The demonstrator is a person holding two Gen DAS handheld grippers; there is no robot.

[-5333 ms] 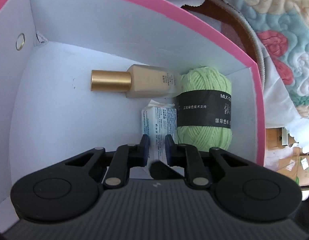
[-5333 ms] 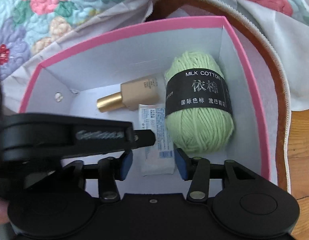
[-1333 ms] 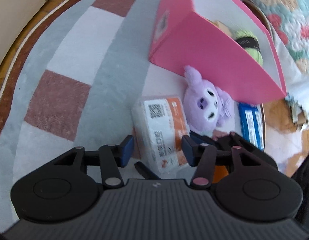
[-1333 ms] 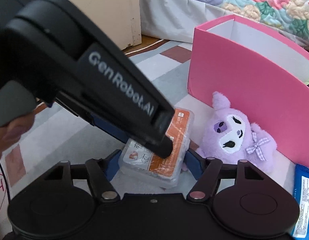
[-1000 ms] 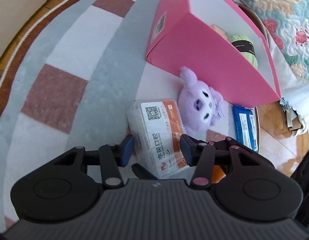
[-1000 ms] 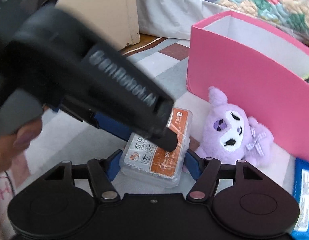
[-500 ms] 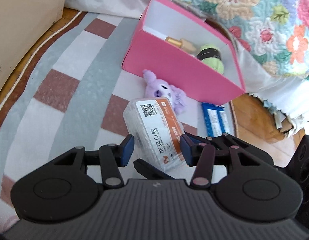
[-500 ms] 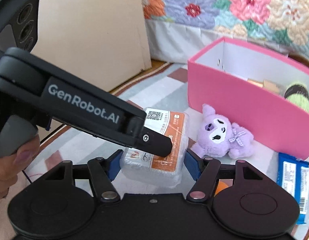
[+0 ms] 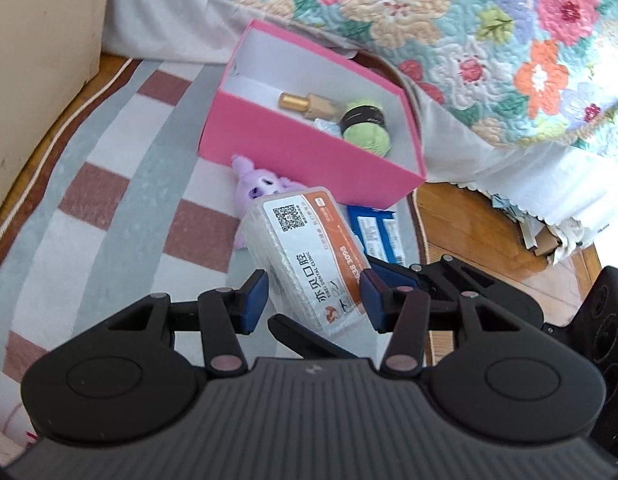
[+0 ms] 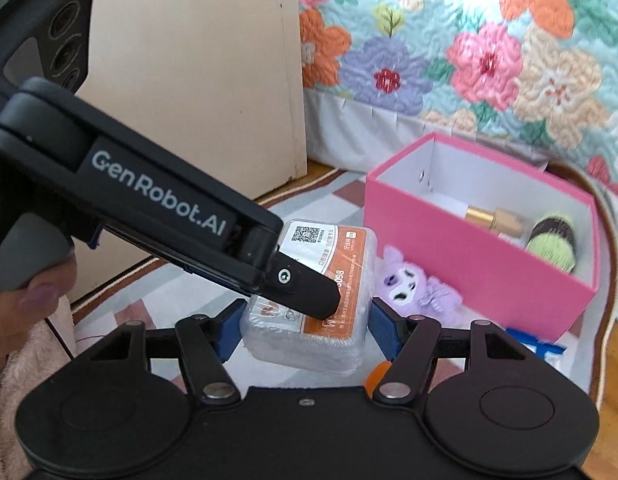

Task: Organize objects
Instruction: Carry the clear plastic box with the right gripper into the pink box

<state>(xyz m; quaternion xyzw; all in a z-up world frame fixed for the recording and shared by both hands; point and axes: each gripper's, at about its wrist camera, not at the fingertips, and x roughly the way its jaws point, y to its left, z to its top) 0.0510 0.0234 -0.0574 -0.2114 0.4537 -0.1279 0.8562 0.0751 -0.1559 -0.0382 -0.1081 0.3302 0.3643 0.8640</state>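
A clear plastic box with an orange and white label (image 9: 309, 256) (image 10: 321, 292) is held in the air between both grippers. My left gripper (image 9: 313, 300) and my right gripper (image 10: 307, 326) are each shut on it from crossing sides, well above the rug. The pink box (image 9: 269, 140) (image 10: 469, 256) stands ahead by the bed. It holds a gold-capped bottle (image 9: 309, 102) (image 10: 495, 218), a green yarn ball (image 9: 367, 126) (image 10: 551, 246) and a small white packet (image 9: 324, 124).
A purple plush toy (image 9: 255, 186) (image 10: 413, 284) and a blue packet (image 9: 375, 232) (image 10: 537, 346) lie on the striped rug (image 9: 121, 184) in front of the pink box. An orange object (image 10: 375, 372) shows under my right gripper. A beige cabinet (image 10: 197, 80) stands left; the quilted bed (image 9: 449, 20) lies behind.
Both grippers have lifted the clear plastic box higher off the rug, and the pink box and plush toy now look farther below.
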